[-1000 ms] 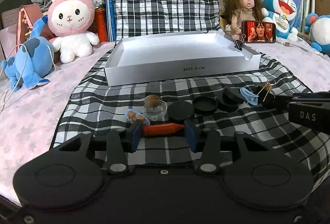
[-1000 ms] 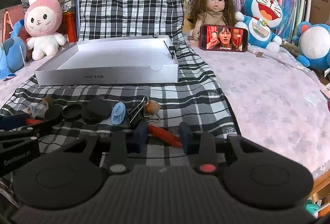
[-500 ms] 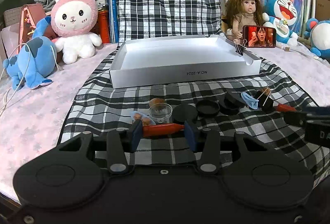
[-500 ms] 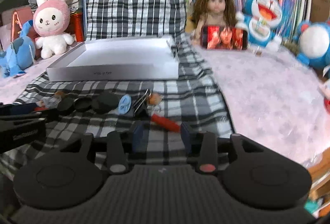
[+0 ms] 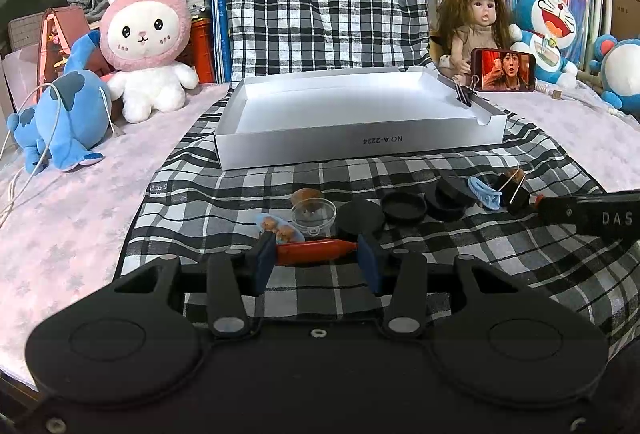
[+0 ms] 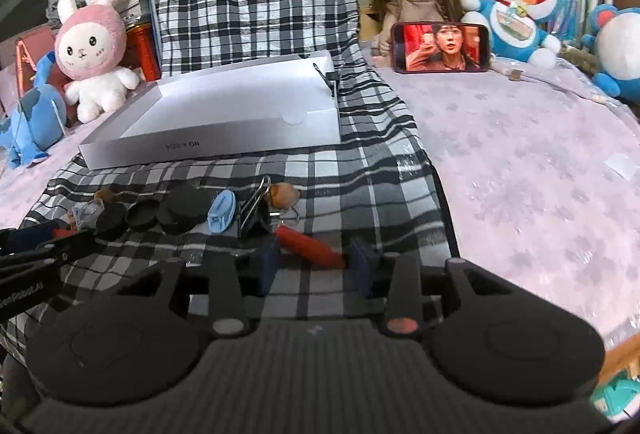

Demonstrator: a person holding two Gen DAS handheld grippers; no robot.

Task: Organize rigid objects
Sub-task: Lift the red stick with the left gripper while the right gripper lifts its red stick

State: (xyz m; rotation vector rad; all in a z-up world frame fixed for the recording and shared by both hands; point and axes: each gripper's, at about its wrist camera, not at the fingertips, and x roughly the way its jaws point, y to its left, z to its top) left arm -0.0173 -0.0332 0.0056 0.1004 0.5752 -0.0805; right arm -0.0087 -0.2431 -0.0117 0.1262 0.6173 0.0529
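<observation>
A row of small items lies on the checked cloth before a shallow white box: black round caps, a blue clip, a black binder clip, a clear little cup and a brown nut. My left gripper is shut end to end on a red stick just above the cloth. My right gripper stands open around a second red stick, which lies slantwise on the cloth between its fingers. The box holds nothing.
A binder clip is clamped on the box's right rim. Behind stand a pink rabbit plush, a blue plush, a doll, a phone and books. Pink bedspread flanks the cloth.
The right gripper's jaws have widened and let go of their red stick, which now rests on the cloth. The right view has shifted and tilted slightly. The left gripper holds still.
</observation>
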